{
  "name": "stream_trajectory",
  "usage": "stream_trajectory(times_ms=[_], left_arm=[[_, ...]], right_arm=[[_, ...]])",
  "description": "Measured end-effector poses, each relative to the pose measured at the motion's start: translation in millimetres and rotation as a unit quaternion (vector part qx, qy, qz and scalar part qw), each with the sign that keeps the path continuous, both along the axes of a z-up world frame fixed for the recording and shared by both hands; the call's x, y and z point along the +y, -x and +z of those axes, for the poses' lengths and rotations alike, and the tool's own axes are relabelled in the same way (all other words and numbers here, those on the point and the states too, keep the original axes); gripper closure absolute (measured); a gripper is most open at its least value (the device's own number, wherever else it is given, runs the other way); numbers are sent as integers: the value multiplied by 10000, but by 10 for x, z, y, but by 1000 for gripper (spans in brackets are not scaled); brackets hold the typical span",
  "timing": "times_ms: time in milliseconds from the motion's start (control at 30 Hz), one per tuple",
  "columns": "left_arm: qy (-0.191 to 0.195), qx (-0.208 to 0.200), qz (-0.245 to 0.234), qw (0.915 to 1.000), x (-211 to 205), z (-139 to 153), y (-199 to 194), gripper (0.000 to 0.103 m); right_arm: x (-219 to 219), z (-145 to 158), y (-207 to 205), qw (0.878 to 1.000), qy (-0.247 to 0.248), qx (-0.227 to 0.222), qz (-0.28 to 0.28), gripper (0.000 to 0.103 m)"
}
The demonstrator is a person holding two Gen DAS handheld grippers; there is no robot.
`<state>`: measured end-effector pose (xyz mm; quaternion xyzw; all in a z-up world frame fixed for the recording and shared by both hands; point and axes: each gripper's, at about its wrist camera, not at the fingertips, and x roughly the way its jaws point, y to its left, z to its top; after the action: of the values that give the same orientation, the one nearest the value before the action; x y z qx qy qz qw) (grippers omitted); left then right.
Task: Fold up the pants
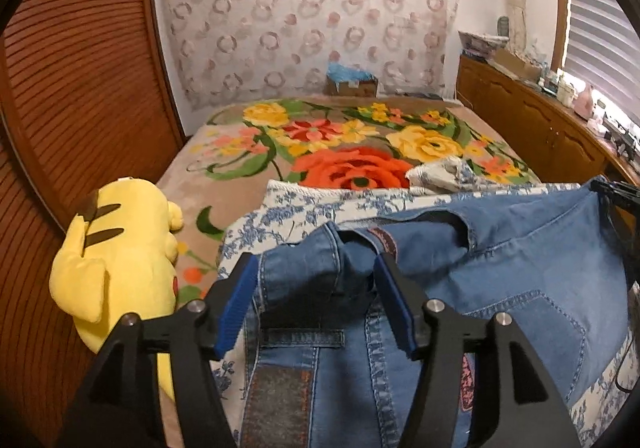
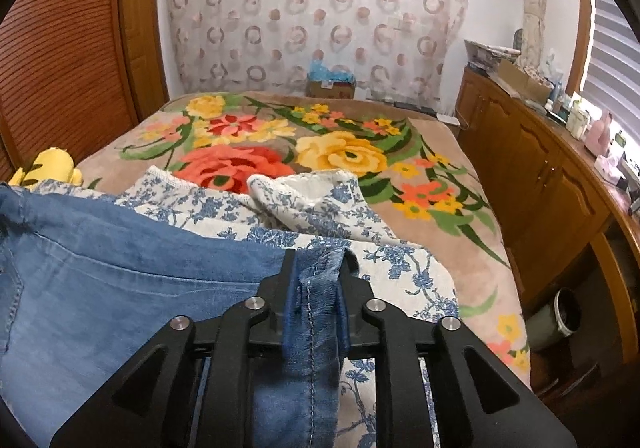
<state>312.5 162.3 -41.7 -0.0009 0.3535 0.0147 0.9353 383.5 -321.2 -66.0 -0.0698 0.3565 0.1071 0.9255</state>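
Blue denim pants point(image 1: 500, 260) lie across a blue-flowered white cloth point(image 1: 320, 204) on the bed. My left gripper point(image 1: 316, 268) is open, its blue pads on either side of the bunched waistband at the pants' left end. In the right wrist view the pants point(image 2: 120, 280) spread to the left. My right gripper point(image 2: 316, 268) is shut on a fold of the denim edge, which hangs down between the fingers. The right gripper also shows at the far right edge of the left wrist view point(image 1: 618, 196).
A yellow plush toy point(image 1: 120, 260) lies at the bed's left edge by the wooden slatted door point(image 1: 72, 88). The floral blanket point(image 2: 340, 152) covers the bed beyond. A wooden cabinet point(image 2: 540, 176) with clutter runs along the right. A cardboard box point(image 2: 330, 86) sits behind the bed.
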Motion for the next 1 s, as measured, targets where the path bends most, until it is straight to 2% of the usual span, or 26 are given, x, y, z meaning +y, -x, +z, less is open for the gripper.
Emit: stream_trajectory(times_ms=[67, 100, 133, 300, 467, 633, 767, 1000], left_arm=[[22, -95, 52, 9999, 4, 56, 39, 44], [30, -169, 30, 9998, -12, 99, 72, 44], [13, -226, -6, 9997, -34, 134, 101, 44], [-35, -348, -160, 9993, -152, 220, 193, 44], [56, -291, -343, 9990, -339, 171, 279, 44], [177, -198, -535, 9982, -531, 59, 390, 44], [121, -147, -647, 9977, -676, -10, 470, 44], [137, -22, -634, 9979, -688, -145, 624, 44]], right_arm=[[-10, 58, 40, 10000, -18, -33, 9, 77], [-27, 89, 60, 10000, -20, -59, -22, 65], [-48, 118, 87, 9999, -33, -97, -66, 61], [-134, 217, 250, 9997, -212, -106, -77, 60], [-170, 212, 526, 9998, -214, 32, 42, 60], [-248, 129, 874, 9996, -148, 201, 107, 60], [-299, 37, 1070, 9990, -154, 402, 108, 60], [-357, -117, 1358, 9972, -323, 672, 55, 60]])
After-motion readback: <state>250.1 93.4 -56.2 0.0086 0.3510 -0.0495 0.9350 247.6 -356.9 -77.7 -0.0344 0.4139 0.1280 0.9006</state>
